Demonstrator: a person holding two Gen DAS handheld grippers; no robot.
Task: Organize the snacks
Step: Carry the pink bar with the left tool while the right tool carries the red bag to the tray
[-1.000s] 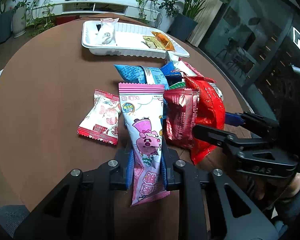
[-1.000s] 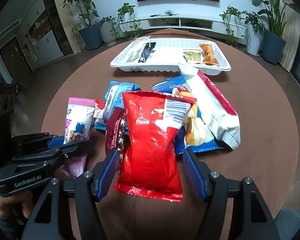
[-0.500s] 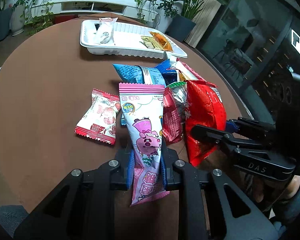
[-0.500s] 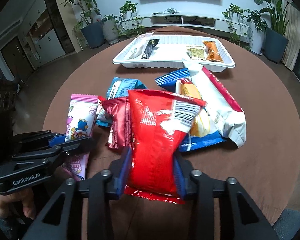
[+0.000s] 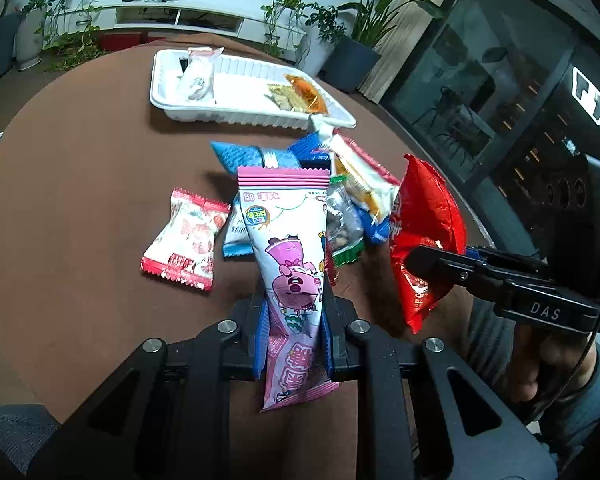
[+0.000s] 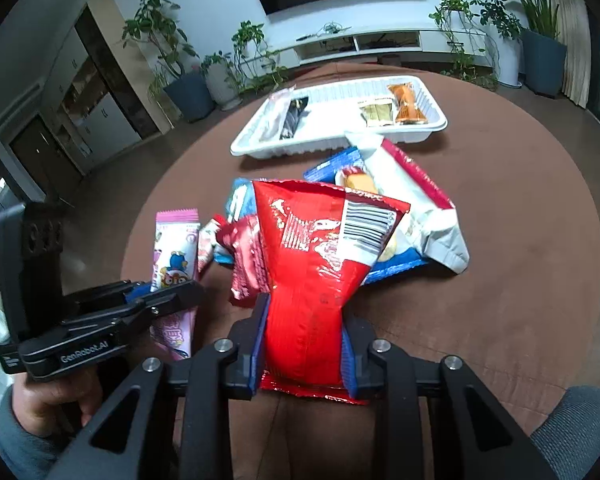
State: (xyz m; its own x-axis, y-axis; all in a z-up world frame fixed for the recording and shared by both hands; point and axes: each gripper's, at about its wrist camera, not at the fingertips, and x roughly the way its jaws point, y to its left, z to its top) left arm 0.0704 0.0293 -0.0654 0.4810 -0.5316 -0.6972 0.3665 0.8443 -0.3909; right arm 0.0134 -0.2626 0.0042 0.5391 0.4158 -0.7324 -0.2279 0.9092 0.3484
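In the left wrist view my left gripper (image 5: 294, 300) is shut on a pink cartoon snack packet (image 5: 284, 216), which stands up from the jaws above the brown round table. My right gripper (image 6: 304, 312) has its jaws closing on a red foil snack bag (image 6: 320, 248), squeezed at the waist between the blue pads and raised off the pile. That red bag (image 5: 424, 216) also shows at the right of the left view. The white tray (image 6: 320, 148) lies at the far side of the table with a few small packets in it.
A pile of snacks lies between grippers and tray: a white-and-red long bag (image 6: 416, 196), blue packets, a dark red packet (image 6: 246, 256), a nut packet (image 5: 342, 224). A red-and-white candy packet (image 5: 184, 240) lies apart at the left. Potted plants and a TV shelf stand behind.
The right jaws have closed in on the red bag, pinching it, and lifted it slightly off the pile. The left gripper still holds the pink packet in the same place.
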